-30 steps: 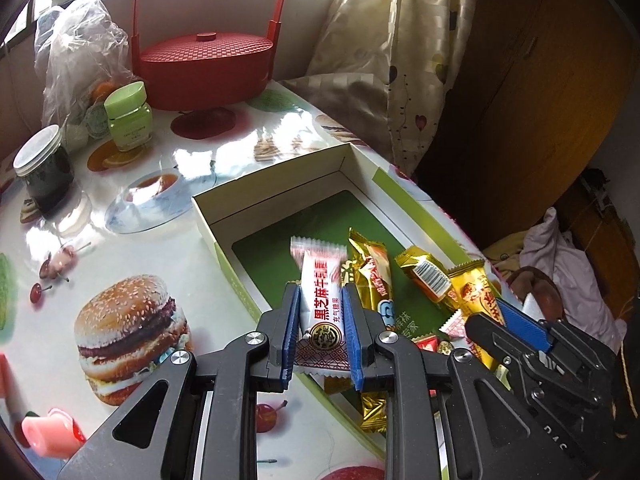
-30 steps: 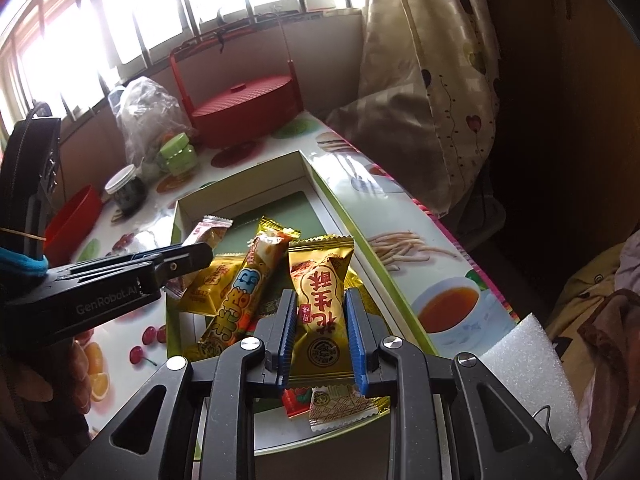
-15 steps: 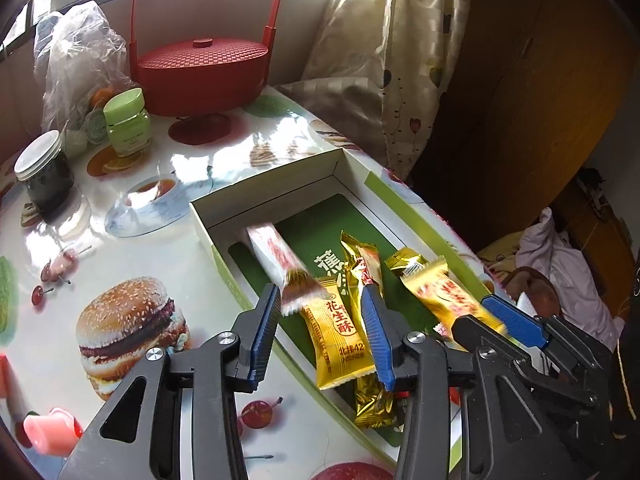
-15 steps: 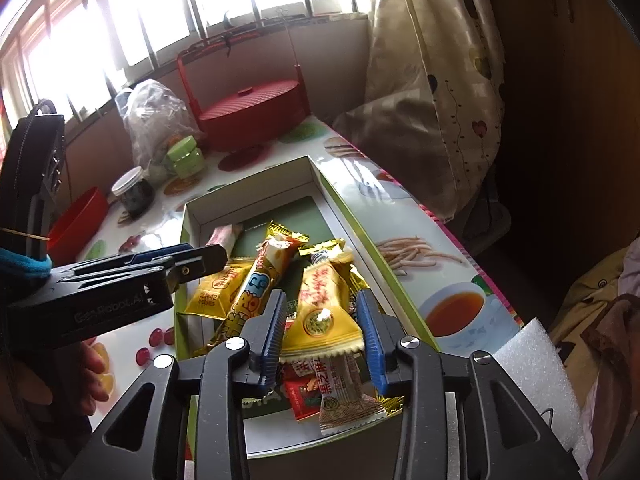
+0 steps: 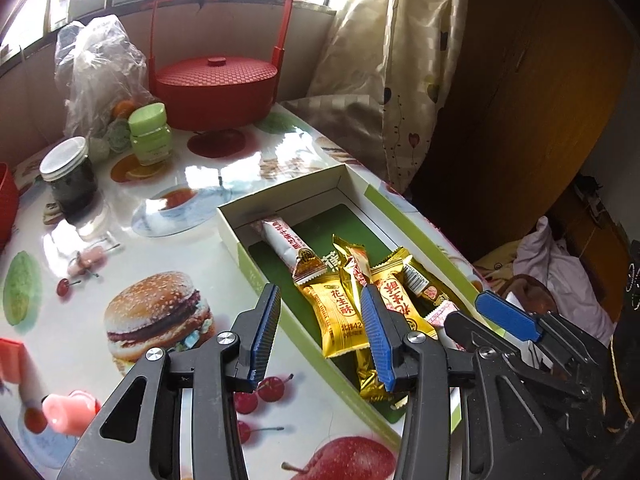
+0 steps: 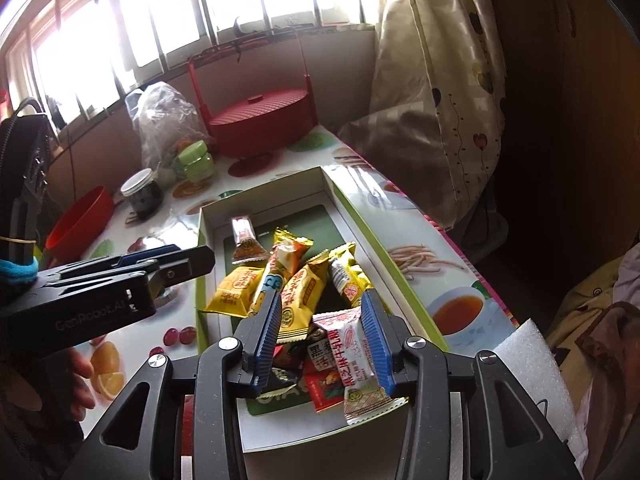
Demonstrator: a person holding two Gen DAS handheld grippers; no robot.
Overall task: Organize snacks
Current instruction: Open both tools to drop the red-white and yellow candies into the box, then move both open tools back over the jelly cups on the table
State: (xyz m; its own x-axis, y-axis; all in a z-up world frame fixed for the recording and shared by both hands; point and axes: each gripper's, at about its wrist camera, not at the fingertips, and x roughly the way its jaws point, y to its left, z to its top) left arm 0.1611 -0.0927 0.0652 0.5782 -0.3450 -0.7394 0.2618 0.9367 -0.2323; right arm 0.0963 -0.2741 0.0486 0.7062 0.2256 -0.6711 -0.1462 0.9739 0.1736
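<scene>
The snacks sit heaped in the shallow white-walled box (image 5: 280,196) with its green floor, on the picture-printed table (image 5: 120,240). A white and red bar (image 5: 282,240) lies alone toward the far left corner; the yellow peanut packets (image 5: 340,316) and a long gold bar (image 5: 352,256) overlap nearer the front, and in the right wrist view a white and red packet (image 6: 356,356) and a red wrapper (image 6: 326,384) lie at the near end.

The left gripper (image 5: 320,340) hangs over the box's left wall, its blue pads spread wide with nothing between them. The right gripper (image 6: 320,340) is likewise spread and empty, poised above the near pile, its right pad just beside the white and red packet.

Judging by the jumble, the sorting is only partly done. For the next pick it seems wisest to choose a packet lying on top, come down with the pads either side of its narrow width, and close on the filled body and not the crimped end, which would likely slip. Lifting straight up should avoid dragging neighbours along, and keeping the two tools apart avoids a knock.

Beyond the box stand a red lidded basket (image 5: 216,88), a green-capped jar (image 5: 150,134), a dark jar (image 5: 72,178) and a clear plastic bag (image 5: 96,64)
</scene>
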